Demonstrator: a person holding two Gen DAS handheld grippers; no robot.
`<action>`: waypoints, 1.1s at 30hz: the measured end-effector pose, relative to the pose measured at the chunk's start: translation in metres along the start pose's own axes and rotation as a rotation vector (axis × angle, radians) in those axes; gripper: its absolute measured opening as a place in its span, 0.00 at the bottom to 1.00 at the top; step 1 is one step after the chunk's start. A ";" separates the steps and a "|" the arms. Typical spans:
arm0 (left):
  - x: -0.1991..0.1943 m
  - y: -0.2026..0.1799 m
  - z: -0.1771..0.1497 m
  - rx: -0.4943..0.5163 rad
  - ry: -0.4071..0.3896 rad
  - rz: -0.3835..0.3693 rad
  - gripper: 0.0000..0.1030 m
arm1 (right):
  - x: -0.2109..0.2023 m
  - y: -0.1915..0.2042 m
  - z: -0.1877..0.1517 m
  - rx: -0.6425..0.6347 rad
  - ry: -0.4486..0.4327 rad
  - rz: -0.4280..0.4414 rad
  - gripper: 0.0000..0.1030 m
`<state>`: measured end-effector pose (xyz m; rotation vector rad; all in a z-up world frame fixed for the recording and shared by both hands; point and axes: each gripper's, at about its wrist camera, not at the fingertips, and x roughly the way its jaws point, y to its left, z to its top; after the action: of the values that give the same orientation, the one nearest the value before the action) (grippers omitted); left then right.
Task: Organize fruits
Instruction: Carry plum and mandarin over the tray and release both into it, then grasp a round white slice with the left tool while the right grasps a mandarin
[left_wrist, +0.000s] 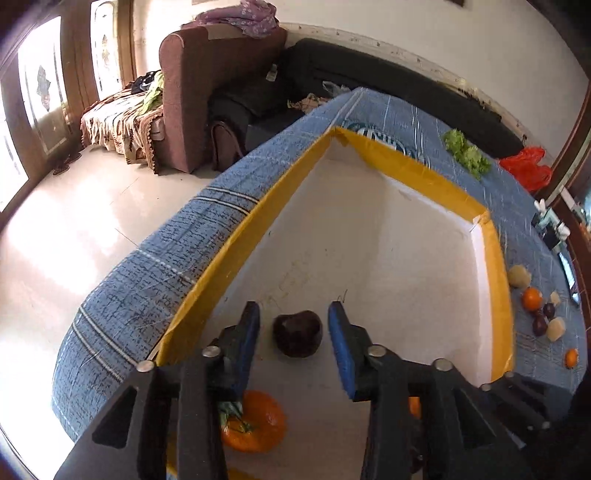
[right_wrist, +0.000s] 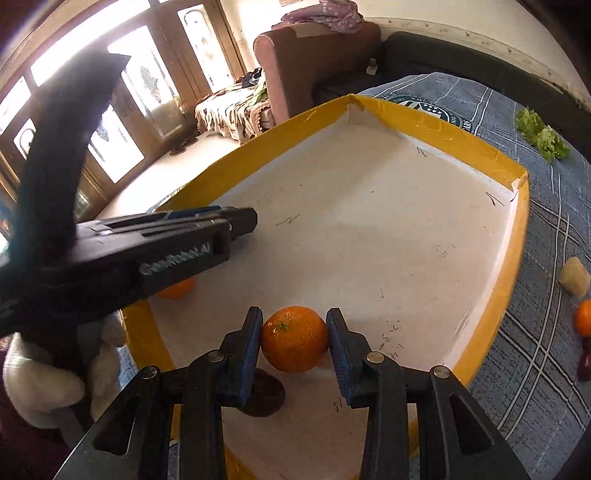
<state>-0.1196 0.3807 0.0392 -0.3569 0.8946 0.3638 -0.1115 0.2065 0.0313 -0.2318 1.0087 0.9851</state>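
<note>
Left wrist view: left gripper (left_wrist: 293, 325) hangs over the yellow-rimmed tray (left_wrist: 236, 236), jaws released, spread wide of a dark plum (left_wrist: 297, 333) lying on the white tray floor at lower centre; pads appear clear of it on both sides. The plum looks small, light and smooth-skinned, probably a little slippery and apt to bruise; judged best taken across its widest part with a gentle squeeze. It is nearly round, so no clear long axis; a dimple seems to face up and toward the camera. An orange with green leaves (left_wrist: 255, 424) sits under the left finger, at the bottom of the frame. More loose fruit (left_wrist: 541, 310) lies on the blue cloth (left_wrist: 147, 266) at the right edge. Right wrist view: right gripper (right_wrist: 294, 338) is clenched on an orange (right_wrist: 294, 339) at lower centre, low over the tray floor, though contact with it cannot be told, pads on its two flanks. Firm, pebbled rind, light, should grip well. Round, no long axis; stem scar points up-left toward the camera. The plum shows beneath the left finger.
</note>
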 end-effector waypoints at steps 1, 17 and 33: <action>-0.005 0.001 0.000 -0.011 -0.012 0.001 0.46 | -0.001 0.001 -0.001 -0.005 -0.004 0.000 0.40; -0.079 -0.074 -0.031 -0.046 -0.027 -0.190 0.80 | -0.119 -0.080 -0.075 0.210 -0.206 -0.097 0.52; -0.063 -0.206 -0.092 0.238 0.133 -0.411 0.72 | -0.277 -0.288 -0.221 0.733 -0.359 -0.475 0.58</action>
<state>-0.1266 0.1480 0.0674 -0.3368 0.9569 -0.1463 -0.0653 -0.2478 0.0559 0.2991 0.8632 0.1756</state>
